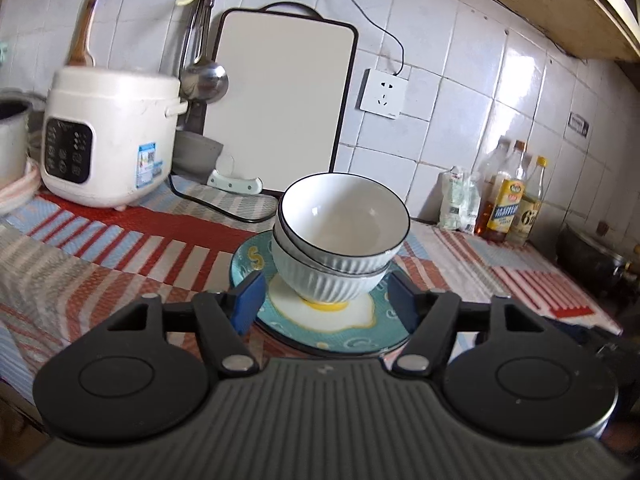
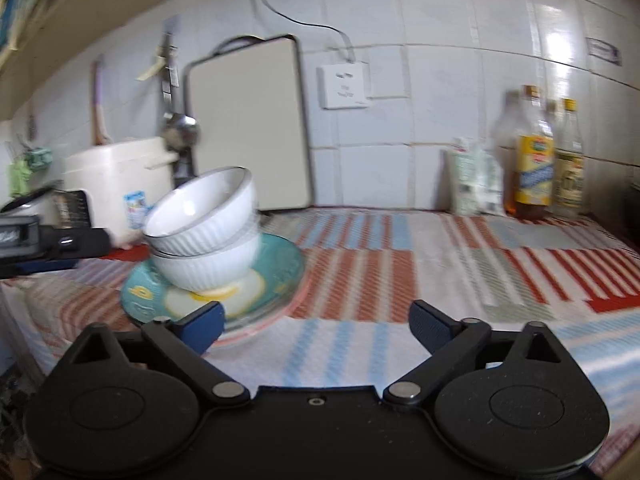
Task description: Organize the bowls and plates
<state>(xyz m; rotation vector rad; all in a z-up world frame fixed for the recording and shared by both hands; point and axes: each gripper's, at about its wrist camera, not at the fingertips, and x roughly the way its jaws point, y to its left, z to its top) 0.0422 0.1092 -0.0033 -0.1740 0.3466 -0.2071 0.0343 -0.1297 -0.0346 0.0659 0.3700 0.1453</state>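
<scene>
Two white ribbed bowls (image 1: 340, 240) are nested, the upper one tilted, on a teal plate (image 1: 320, 320) with a fried-egg print. The plate lies on the striped cloth of the counter. My left gripper (image 1: 326, 304) is open and empty, its blue pads on either side of the plate's near part, just short of the bowls. In the right wrist view the bowls (image 2: 204, 232) and plate (image 2: 280, 268) are to the left. My right gripper (image 2: 316, 328) is open and empty over the cloth, to the right of the plate's near edge. The left gripper (image 2: 40, 240) shows at the far left.
A white rice cooker (image 1: 108, 136) stands back left, with a cutting board (image 1: 280, 100) leaning on the tiled wall and a knife (image 1: 234, 182) at its foot. Bottles (image 1: 512, 196) and a bag (image 1: 460, 200) stand back right. A dark pot (image 1: 592, 256) is far right.
</scene>
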